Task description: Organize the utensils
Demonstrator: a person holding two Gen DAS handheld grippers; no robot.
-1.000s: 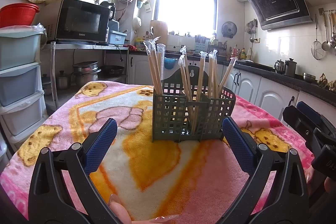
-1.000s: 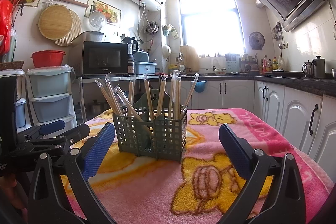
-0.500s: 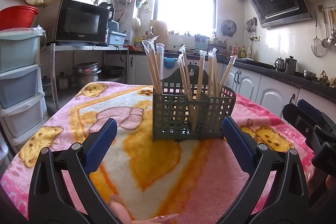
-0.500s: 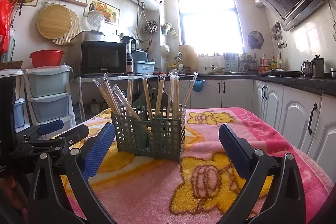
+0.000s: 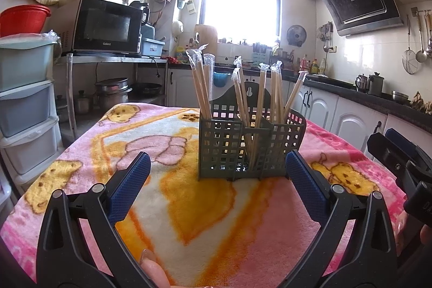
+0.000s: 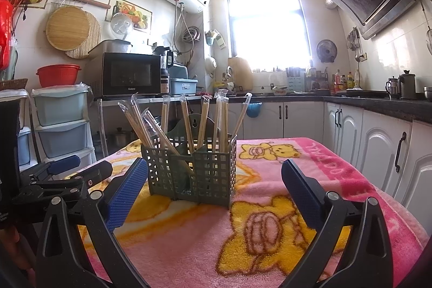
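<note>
The caddy (image 5: 249,150) stands upright on the blanket (image 5: 189,207) that covers the table, and every wrapped chopstick (image 5: 261,109) in view is already in one of its compartments, long axes near vertical with a few leaning outward at the top. None lies loose on the blanket in either view, so the sorting looks finished or close to it. From the left tool (image 5: 217,188) the caddy sits straight ahead, framed between the spread blue pads, near but not touching. From the right tool (image 6: 214,192) it lies ahead and a little left of centre, also apart. Both tools gape wide and carry nothing. Neither is plainly nearer. Any further pick would mean coming down on a stick's top from above, jaws across its axis.
</note>
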